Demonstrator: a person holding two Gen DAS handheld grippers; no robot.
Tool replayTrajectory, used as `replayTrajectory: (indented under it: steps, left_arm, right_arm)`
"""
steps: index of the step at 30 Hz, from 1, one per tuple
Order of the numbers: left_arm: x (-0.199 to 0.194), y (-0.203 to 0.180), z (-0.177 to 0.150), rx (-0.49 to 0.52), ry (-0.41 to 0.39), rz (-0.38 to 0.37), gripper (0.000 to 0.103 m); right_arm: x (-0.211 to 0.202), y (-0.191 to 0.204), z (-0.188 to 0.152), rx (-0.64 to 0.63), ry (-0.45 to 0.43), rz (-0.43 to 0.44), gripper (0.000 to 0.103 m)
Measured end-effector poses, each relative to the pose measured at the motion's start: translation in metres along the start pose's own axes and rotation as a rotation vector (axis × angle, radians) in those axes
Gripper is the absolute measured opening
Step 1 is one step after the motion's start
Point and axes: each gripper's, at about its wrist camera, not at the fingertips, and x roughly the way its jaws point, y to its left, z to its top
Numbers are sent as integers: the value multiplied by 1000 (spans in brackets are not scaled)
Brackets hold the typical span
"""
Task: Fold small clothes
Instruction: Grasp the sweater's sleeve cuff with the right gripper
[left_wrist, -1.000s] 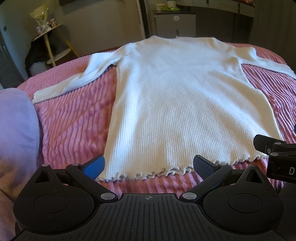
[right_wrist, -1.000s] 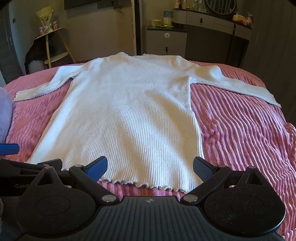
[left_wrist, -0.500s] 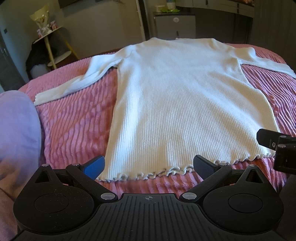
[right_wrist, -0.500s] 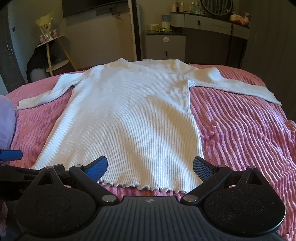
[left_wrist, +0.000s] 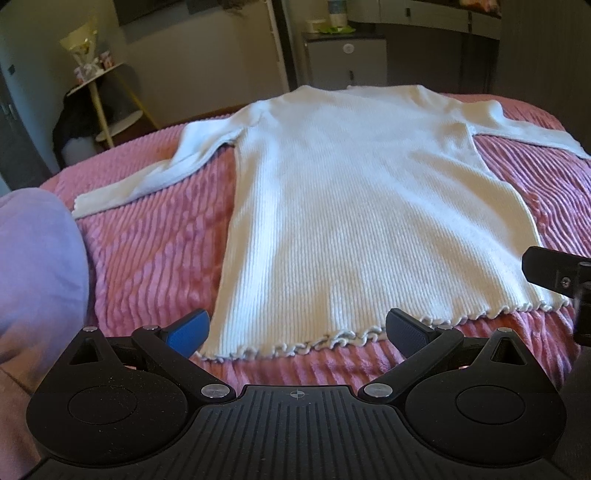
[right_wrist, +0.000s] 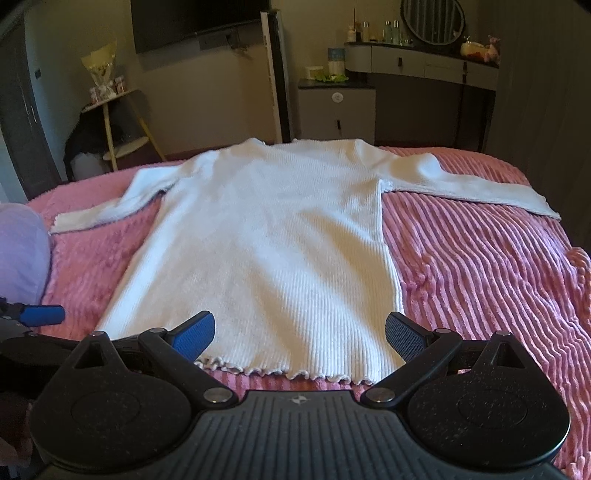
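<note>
A white ribbed long-sleeved garment (left_wrist: 354, 221) lies flat and spread out on a pink ribbed bedspread (left_wrist: 155, 251), with both sleeves stretched sideways and the frilled hem toward me. It also shows in the right wrist view (right_wrist: 273, 243). My left gripper (left_wrist: 295, 332) is open and empty, above the hem's left part. My right gripper (right_wrist: 299, 334) is open and empty, above the hem's right part. Part of the right gripper (left_wrist: 554, 275) shows at the right edge of the left wrist view.
A lilac pillow (left_wrist: 33, 266) lies at the left of the bed. Beyond the bed stand a small round side table (right_wrist: 110, 125), a grey cabinet (right_wrist: 336, 110) and a dresser with a mirror (right_wrist: 424, 62). The pink bedspread (right_wrist: 480, 266) is bare to the right.
Both grippers have lifted and drawn back a little from the hem, so more of the room shows. The garment has not moved and both grippers stay open.
</note>
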Motion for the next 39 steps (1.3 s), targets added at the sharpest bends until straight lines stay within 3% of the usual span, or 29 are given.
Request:
replayTrajectory:
  steps: [3,7,13,16,19,25,27,31,33,35,37,39]
  left_arm:
    - [-9,5,3,-38,1,-11,103]
    - [-35,15,20,-117,-28,-59,103]
    - [-65,5,73,-164,-151,-89,103]
    - [-45,-3,92,-164,-148,-87,103]
    - [4,-2,92,-192,-45,-77,103]
    - [87,19,47,-286,-55,13,103]
    - [104,32,47,-360,-51,26,103]
    - [116,44,70,-466,-188,-25,103]
    - [130,37,85,-443,-211,-27,103]
    - [149,25,98,-382,-203,-7,103]
    - [167,14,106,-327,-198,13,103]
    - [181,3,107,-302,-190,25,103]
  right_arm:
    - [-11,-11,3,42,-17,71,99]
    - [-24,-43,13,207,-43,244,99]
    - [-27,-91,33,403,-115,350,99]
    - [-12,-121,40,522,-83,404,99]
    - [11,-157,38,657,-67,435,99]
    - [64,-232,30,822,-100,349,99]
    - [82,-258,36,852,-125,297,99]
    - [119,-312,58,898,-205,179,96]
    - [141,-339,63,949,-216,125,84]
    - [164,-366,68,989,-215,61,56]
    - [184,-387,70,1021,-205,-1,45]
    - [198,-404,71,1051,-222,-18,41]
